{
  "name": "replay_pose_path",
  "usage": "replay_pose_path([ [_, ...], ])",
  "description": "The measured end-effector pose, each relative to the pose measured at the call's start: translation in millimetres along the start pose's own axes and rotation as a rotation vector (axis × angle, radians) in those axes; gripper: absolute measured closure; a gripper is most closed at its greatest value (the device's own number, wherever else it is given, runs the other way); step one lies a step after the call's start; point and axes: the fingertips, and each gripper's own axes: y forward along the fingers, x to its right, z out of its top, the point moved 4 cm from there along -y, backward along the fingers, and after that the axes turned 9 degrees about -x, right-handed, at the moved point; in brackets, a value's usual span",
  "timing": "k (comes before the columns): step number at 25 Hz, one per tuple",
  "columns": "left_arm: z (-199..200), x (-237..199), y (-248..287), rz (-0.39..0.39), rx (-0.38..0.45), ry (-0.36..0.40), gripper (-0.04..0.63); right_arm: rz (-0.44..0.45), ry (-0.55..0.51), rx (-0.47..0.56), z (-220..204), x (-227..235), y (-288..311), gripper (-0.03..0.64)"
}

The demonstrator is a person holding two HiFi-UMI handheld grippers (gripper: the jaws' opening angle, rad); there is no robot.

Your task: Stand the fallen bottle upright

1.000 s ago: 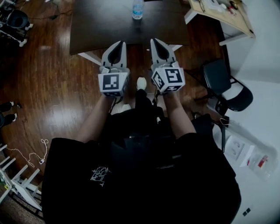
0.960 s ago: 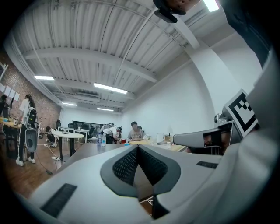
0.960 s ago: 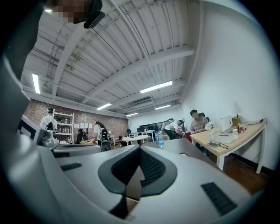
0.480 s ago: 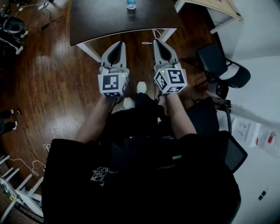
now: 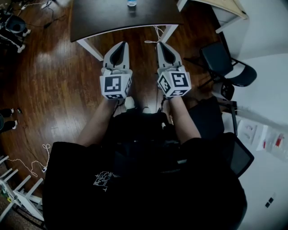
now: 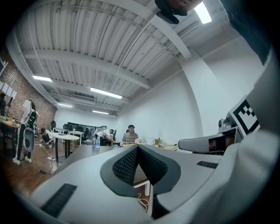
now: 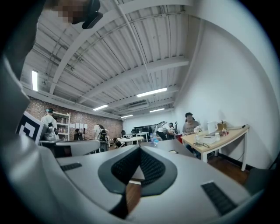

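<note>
Left gripper [image 5: 120, 44]: held at centre left of the head view, over the wooden floor [image 5: 58, 81]. The jaws are closed pad to pad and nothing is gripped.
Right gripper [image 5: 161, 44]: held just beside the left one, at centre right. The jaws are likewise closed and nothing lies between them.
Gap: a strip of bare floor is seen between both gripper tips and the table edge. Neither gripper is touching the table.
Dark table [image 5: 103, 20]: placed at upper centre, well apart from both grippers.
Bottle [image 5: 131, 3]: located on the table at the very top edge of the head view, where only its lower part is shown. In the right gripper view it is seen small and upright.
Done: the bottle is judged to be standing already, and no fallen bottle is found in any view.
Left: no further step is judged to be required.
</note>
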Motion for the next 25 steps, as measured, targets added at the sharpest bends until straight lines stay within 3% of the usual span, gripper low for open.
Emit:
replay_pose_path([
  [11,-12,80,-50,0.052,-0.018,-0.009,0.6,0.088,-0.002,-0.016,-21,4,-78,0.609],
  [25,1,86,-73,0.019,0.011,0.039,0.6,0.114,-0.003,0.017,-6,-29,-89,0.609],
])
